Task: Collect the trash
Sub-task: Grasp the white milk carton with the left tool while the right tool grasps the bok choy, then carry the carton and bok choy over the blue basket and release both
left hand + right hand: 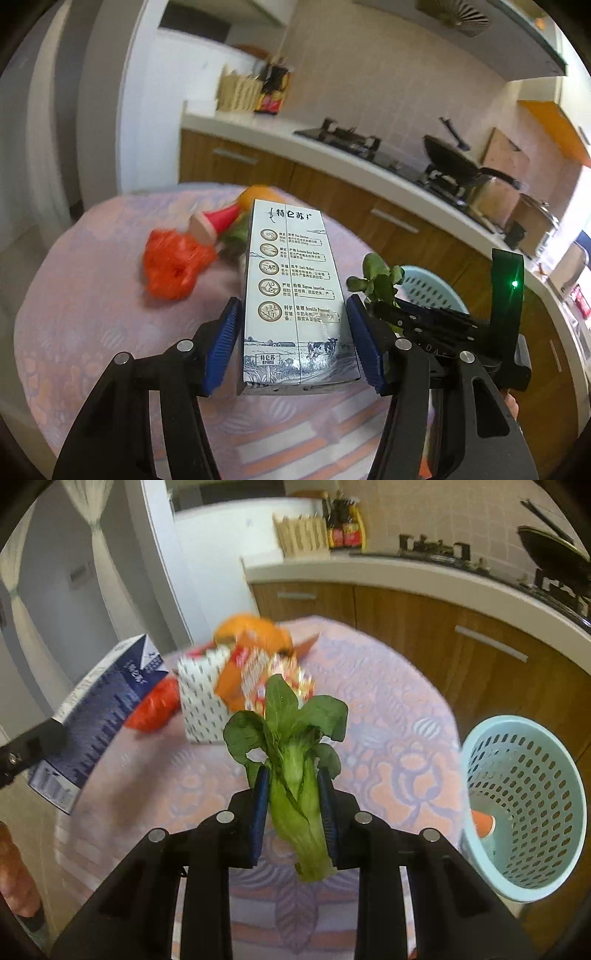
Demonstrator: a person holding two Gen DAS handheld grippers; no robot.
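Note:
My left gripper (293,314) is shut on a blue-and-white milk carton (295,291) and holds it above the table; the carton also shows in the right wrist view (99,716) at the left. My right gripper (293,786) is shut on a green bok choy (295,757), lifted over the table; its leaves show in the left wrist view (376,280). A light blue perforated trash basket (532,805) stands right of the table, with an orange piece (484,823) inside. The basket's rim shows behind the right gripper in the left wrist view (432,284).
On the pink patterned tablecloth (388,738) lie a red mesh bag (173,262), a spotted white box (203,698), a snack wrapper (266,675) and orange peel (255,627). A kitchen counter (369,173) with stove and wok runs behind.

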